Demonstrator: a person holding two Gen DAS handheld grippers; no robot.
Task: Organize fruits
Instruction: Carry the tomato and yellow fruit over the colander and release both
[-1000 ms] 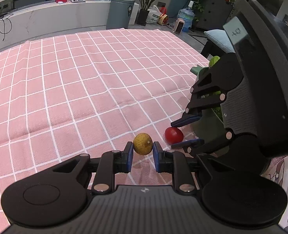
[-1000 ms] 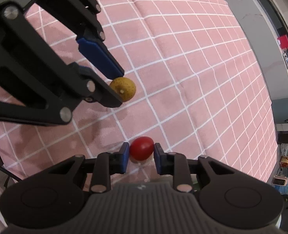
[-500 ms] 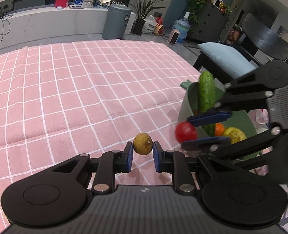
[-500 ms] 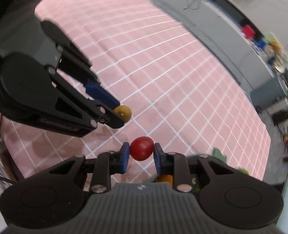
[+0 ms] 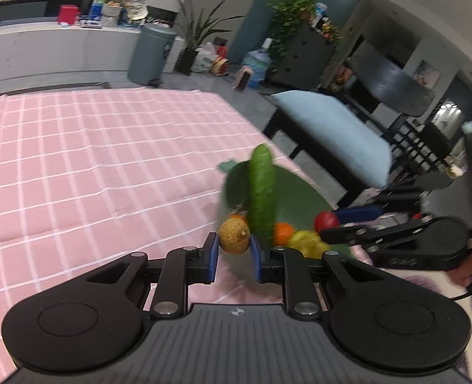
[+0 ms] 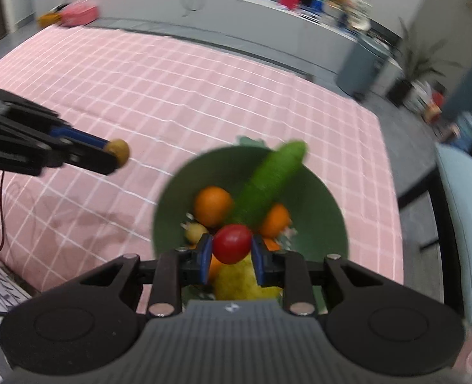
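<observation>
Right gripper [image 6: 229,249] above the green bowl [image 6: 328,211], jaws clenched on a red tomato [image 6: 231,247] over the oranges, pear and cucumber [image 6: 268,185]. Left gripper [image 5: 234,251] beside the bowl above the pink checked worktop [image 5: 92,166], jaws grasping a small brown fruit [image 5: 234,240].

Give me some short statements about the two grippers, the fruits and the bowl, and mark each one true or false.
1. The left gripper holds a small round brownish-yellow fruit. True.
2. The right gripper is empty. False: its jaws are shut on a small round red fruit.
3. The round green bowl holds a long green cucumber and oranges. True.
4. The bowl stands on a blue cloth. False: it stands on a pink checked tablecloth.
5. The red fruit hangs above the bowl. True.
</observation>
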